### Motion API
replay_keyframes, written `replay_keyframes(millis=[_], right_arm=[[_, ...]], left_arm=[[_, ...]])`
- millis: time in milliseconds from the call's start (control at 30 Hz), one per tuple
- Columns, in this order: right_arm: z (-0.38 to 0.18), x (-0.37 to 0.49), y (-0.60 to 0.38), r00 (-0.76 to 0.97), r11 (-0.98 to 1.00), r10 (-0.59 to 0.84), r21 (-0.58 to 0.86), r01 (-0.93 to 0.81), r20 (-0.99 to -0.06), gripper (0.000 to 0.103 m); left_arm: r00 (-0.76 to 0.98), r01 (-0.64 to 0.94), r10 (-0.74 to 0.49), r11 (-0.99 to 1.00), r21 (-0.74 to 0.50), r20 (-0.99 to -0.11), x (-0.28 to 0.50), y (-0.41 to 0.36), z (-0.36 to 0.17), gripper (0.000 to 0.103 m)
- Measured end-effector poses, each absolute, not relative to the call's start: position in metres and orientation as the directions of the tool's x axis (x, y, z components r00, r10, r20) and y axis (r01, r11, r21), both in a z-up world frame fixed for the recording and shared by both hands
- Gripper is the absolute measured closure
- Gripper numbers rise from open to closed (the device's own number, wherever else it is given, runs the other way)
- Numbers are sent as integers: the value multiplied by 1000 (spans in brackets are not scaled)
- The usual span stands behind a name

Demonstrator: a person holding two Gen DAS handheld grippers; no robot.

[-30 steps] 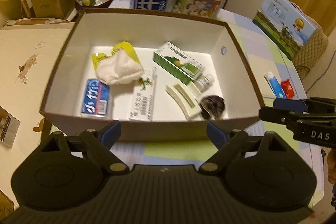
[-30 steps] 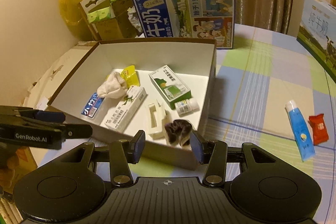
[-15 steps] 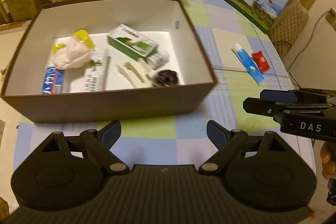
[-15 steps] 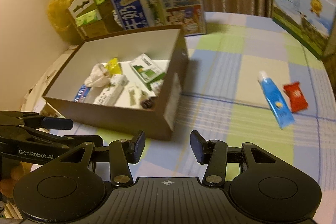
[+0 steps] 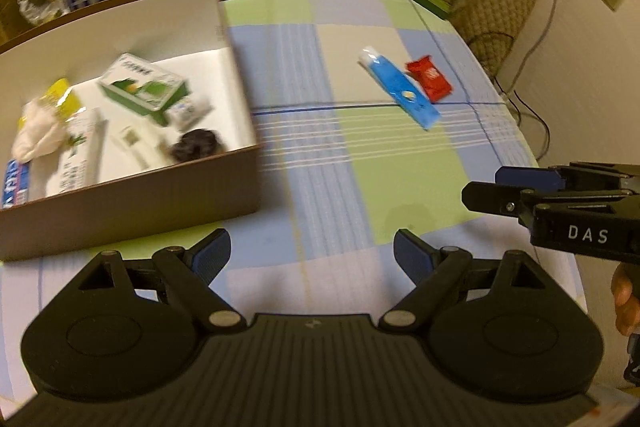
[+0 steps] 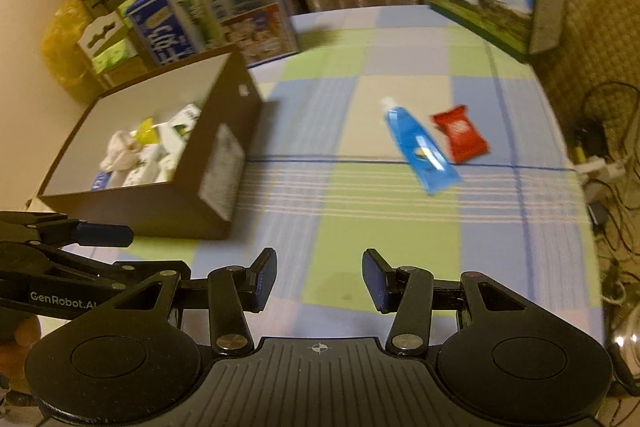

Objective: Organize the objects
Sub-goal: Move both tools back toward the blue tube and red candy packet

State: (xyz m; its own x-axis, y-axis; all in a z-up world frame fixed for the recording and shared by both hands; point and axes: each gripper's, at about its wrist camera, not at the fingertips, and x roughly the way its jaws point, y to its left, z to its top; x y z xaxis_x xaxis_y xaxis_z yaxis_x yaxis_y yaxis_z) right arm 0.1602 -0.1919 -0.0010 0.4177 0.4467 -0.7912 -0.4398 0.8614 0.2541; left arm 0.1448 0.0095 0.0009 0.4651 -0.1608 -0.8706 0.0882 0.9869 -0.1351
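Two items are left outside the box (image 5: 132, 203) in the left wrist view: a blue tube (image 5: 400, 93) and a red packet (image 5: 429, 79), touching, on the checked cloth (image 5: 320, 163). Since a second ago the view has been swung off the box toward them, so a fetch is judged next. The left gripper (image 5: 312, 253) is held wide, empty. In the right wrist view the tube (image 6: 420, 147) is seen flat, white cap away; the packet (image 6: 460, 133) is crimped. The right gripper (image 6: 319, 279) is also spread, empty, well short of both.
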Motion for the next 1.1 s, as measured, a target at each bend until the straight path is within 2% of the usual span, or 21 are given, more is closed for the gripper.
replay_keyframes(millis=[467, 1100], right_arm=[[-19, 203, -264, 478, 914, 362, 205, -349, -801, 58], [-65, 306, -268, 501, 890, 401, 197, -411, -767, 58]], left_arm=[[446, 146, -167, 983, -113, -879, 198, -74, -21, 17], [448, 26, -78, 997, -74, -891, 289, -97, -62, 17]])
